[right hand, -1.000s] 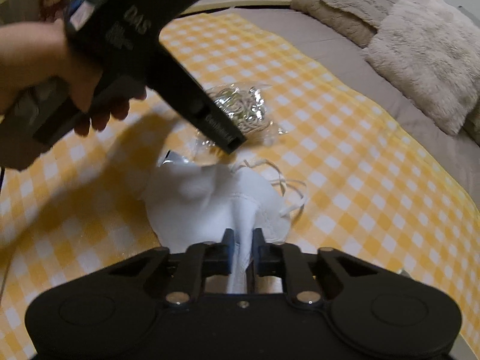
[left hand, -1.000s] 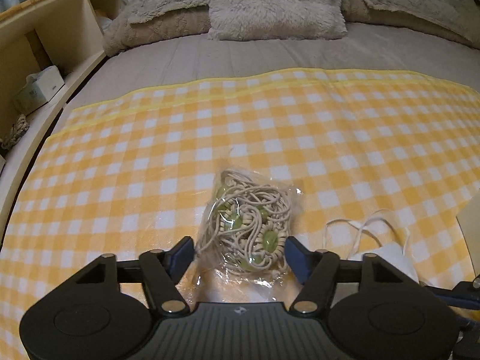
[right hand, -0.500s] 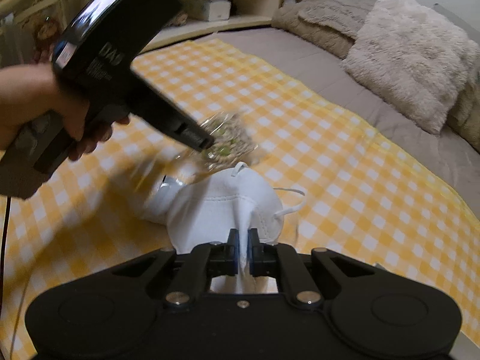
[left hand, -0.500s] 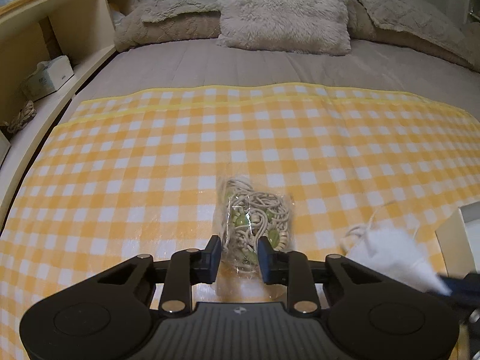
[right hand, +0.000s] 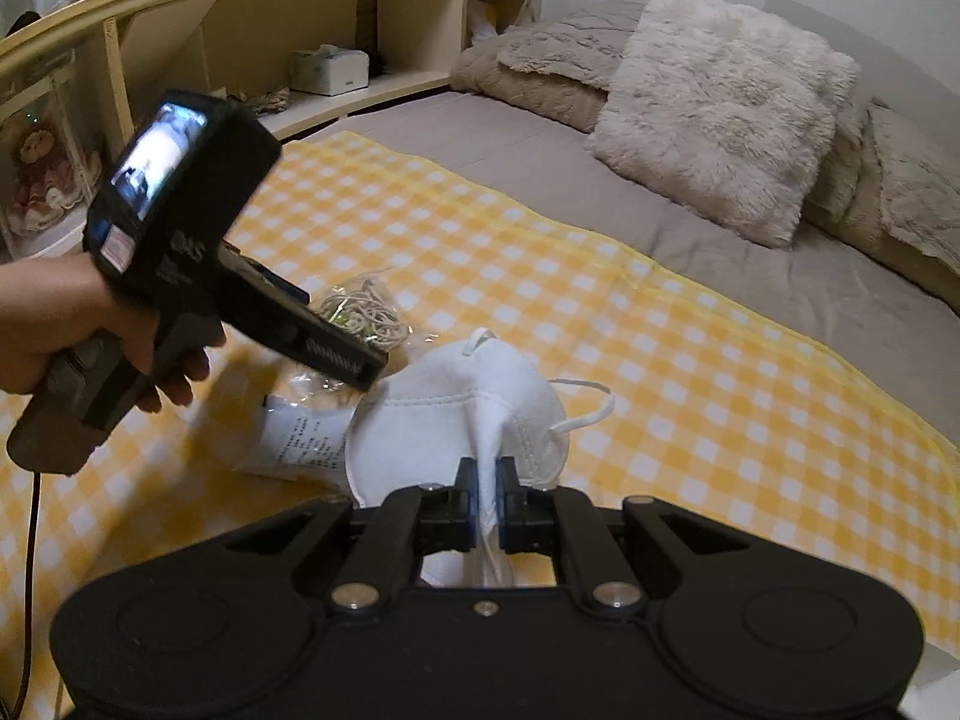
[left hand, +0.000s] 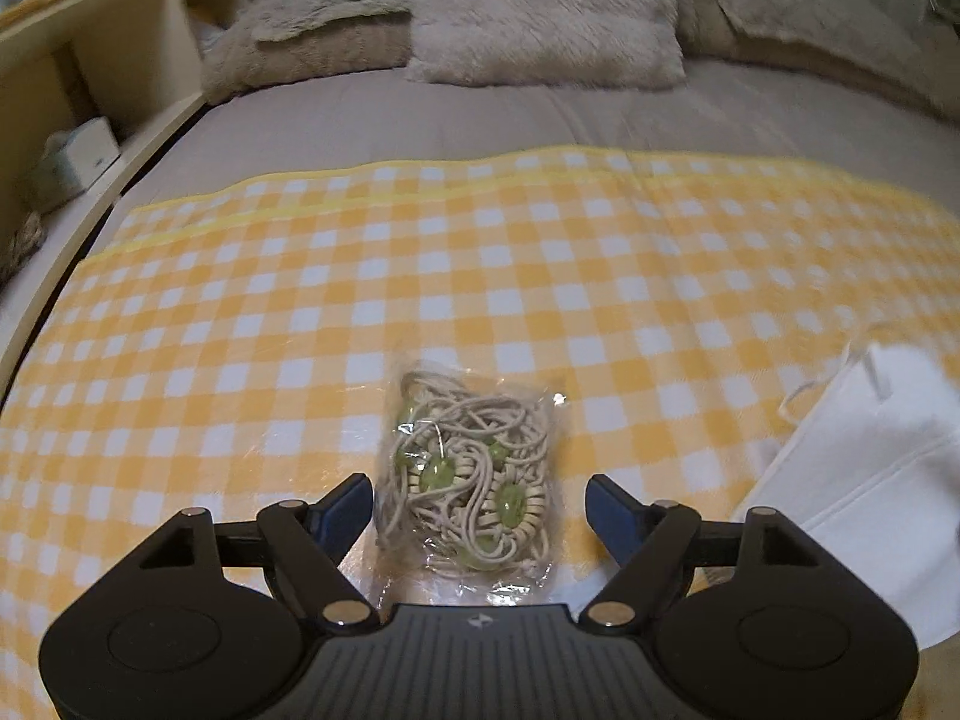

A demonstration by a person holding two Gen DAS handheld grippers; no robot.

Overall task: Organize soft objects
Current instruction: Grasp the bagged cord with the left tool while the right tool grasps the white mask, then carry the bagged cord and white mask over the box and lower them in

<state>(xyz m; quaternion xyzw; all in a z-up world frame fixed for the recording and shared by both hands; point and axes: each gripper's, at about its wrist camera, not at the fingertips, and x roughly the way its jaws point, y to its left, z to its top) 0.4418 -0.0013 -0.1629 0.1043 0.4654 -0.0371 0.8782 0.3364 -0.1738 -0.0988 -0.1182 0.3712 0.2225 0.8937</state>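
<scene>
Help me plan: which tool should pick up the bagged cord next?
Left. Its tool straddles the cord bag, jaws opening, pads clear. The right tool is shut on the white mask.

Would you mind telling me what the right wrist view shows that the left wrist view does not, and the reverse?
Only the right wrist view shows the right gripper shut on the white mask, the hand on the left tool, and a printed packet. Only the left wrist view shows the left gripper opening around the bag of cords, pads clear. Both show bag, mask, checked cloth and fluffy pillow.
</scene>
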